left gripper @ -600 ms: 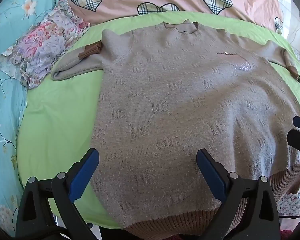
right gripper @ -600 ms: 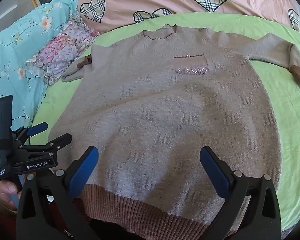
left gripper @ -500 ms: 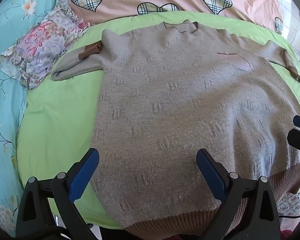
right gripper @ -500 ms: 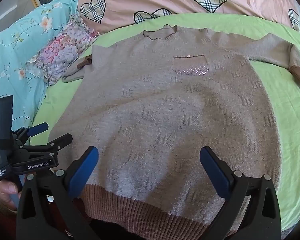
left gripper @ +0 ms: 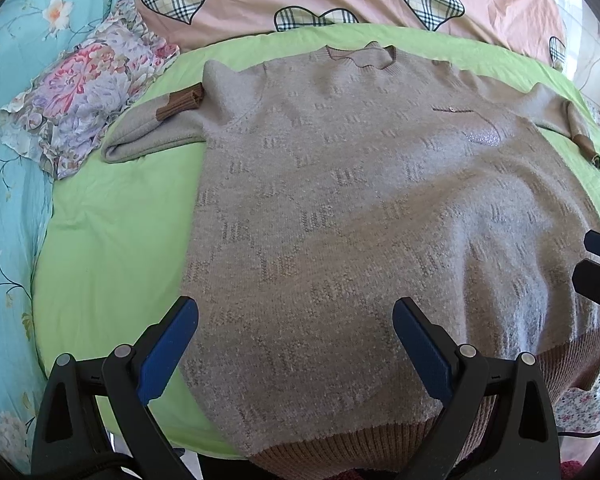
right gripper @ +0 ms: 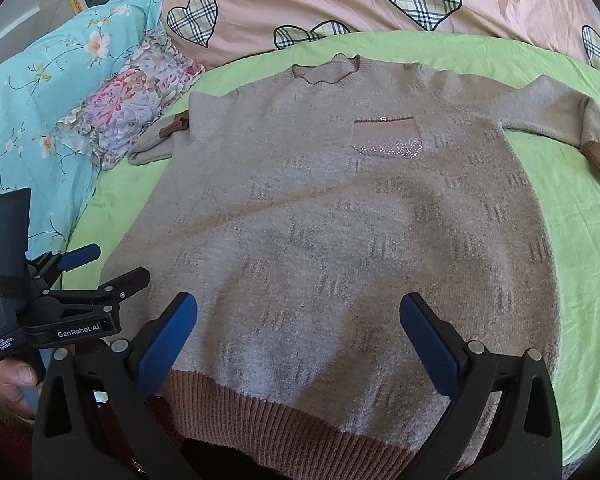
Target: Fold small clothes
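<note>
A grey-beige knitted sweater point(left gripper: 360, 208) with a brown ribbed hem lies flat and face up on a green sheet point(left gripper: 112, 240); it also shows in the right wrist view point(right gripper: 340, 220). Its left sleeve point(left gripper: 156, 124) is bent back on itself, the brown cuff near the shoulder. Its right sleeve point(right gripper: 560, 120) stretches out to the right. My left gripper point(left gripper: 294, 332) is open and empty above the hem's left part. My right gripper point(right gripper: 298, 330) is open and empty above the hem. The left gripper also shows in the right wrist view point(right gripper: 96, 268).
A pink quilt with plaid hearts point(right gripper: 340, 4) lies behind the sweater. A floral cloth point(left gripper: 84, 100) and a turquoise flowered cover point(left gripper: 8, 200) lie to the left. The bed's near edge runs under the hem.
</note>
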A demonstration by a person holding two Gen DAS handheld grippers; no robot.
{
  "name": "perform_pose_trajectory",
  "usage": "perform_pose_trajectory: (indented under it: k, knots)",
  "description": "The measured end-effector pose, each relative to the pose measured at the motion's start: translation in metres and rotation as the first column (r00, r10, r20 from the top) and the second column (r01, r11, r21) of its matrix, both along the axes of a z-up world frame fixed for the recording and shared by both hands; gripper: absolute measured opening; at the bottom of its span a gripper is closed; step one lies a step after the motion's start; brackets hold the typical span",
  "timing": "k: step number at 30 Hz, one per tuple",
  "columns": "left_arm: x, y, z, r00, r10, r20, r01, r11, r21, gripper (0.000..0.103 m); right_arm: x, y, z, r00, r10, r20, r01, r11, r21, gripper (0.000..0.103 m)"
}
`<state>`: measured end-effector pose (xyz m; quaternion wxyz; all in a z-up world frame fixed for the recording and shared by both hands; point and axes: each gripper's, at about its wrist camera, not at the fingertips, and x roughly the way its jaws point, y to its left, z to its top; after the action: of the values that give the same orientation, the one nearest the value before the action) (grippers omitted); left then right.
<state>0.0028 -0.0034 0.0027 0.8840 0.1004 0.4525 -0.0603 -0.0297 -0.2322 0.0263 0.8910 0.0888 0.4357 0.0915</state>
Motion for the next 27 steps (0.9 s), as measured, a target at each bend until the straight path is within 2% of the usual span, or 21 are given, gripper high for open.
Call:
perform_pose_trajectory:
  k: [11,18,25,26,27]
  knots:
    - [0.001,0.000,-0.001,1.000,-0.003,-0.005,0.003,1.000,0.001,0.098,0.002,0.002,-0.002,1.000,0.005,0.022,-0.005,1.000,0.010,0.101]
    - [0.005,0.002,-0.001,1.000,-0.004,-0.026,0.002,0.999,-0.039,0.098,0.003,0.003,-0.003,1.000,0.001,-0.031,-0.001,1.000,-0.002,0.101]
    - [0.011,-0.001,-0.001,1.000,-0.011,-0.014,0.011,1.000,-0.021,0.098,0.006,0.005,-0.006,0.999,0.001,-0.047,-0.002,1.000,-0.022,0.100]
    - [0.013,-0.002,-0.001,1.000,-0.013,-0.016,0.013,1.000,-0.022,0.098,0.009,0.003,-0.006,0.993,-0.012,-0.119,0.004,0.998,-0.067,0.099]
    - [0.014,-0.002,-0.001,1.000,-0.014,-0.018,0.014,0.999,-0.029,0.098,0.010,0.003,-0.007,0.993,-0.013,-0.119,0.005,0.998,-0.065,0.098]
